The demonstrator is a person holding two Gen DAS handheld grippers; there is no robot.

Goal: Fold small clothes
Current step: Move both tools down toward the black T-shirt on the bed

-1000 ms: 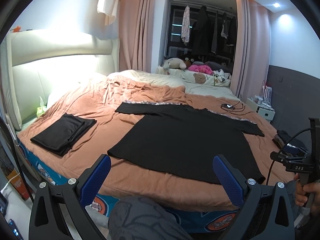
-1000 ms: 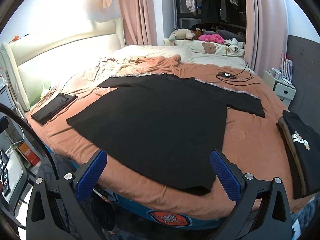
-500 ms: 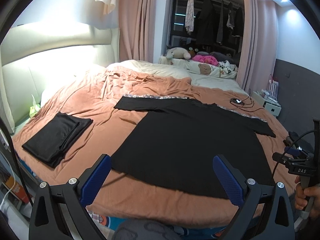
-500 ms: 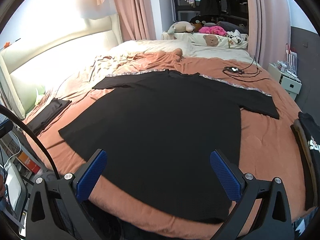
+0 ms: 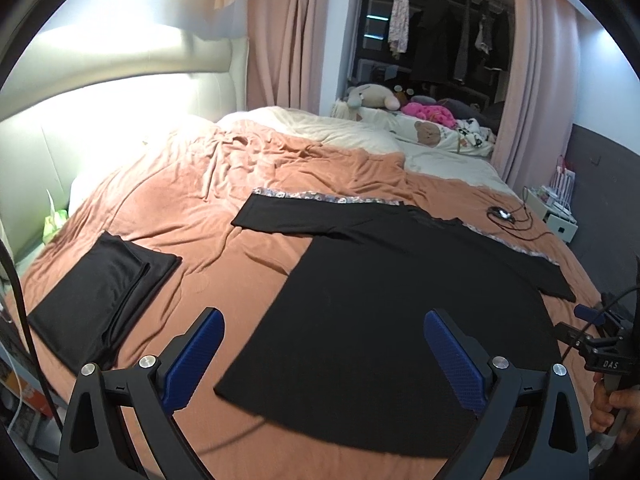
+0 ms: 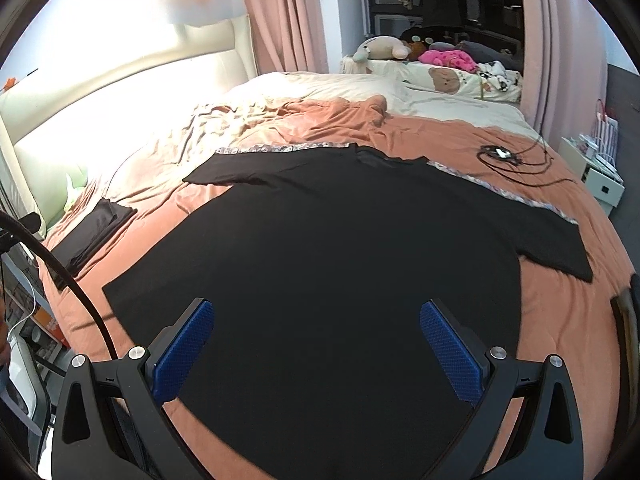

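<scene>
A black T-shirt (image 5: pixel 400 292) (image 6: pixel 340 248) lies spread flat on the orange-brown bedspread (image 5: pixel 192 208), sleeves out to both sides, hem toward me. My left gripper (image 5: pixel 324 356) hovers open over the hem's left corner, nothing between its blue pads. My right gripper (image 6: pixel 316 348) is open above the lower middle of the shirt, also holding nothing. The right gripper's body and a hand (image 5: pixel 608 400) show at the right edge of the left wrist view.
A folded black garment (image 5: pixel 100 292) (image 6: pixel 92 232) lies left of the shirt near the bed edge. A black cable bundle (image 6: pixel 504 156) rests on the far right of the bed. Plush toys and pillows (image 6: pixel 432 60) line the far side. A white nightstand (image 6: pixel 600 176) stands right.
Both grippers have moved forward and lower over the bed, so the shirt now fills more of each view. The jaws stayed open throughout. The shirt has not moved.
</scene>
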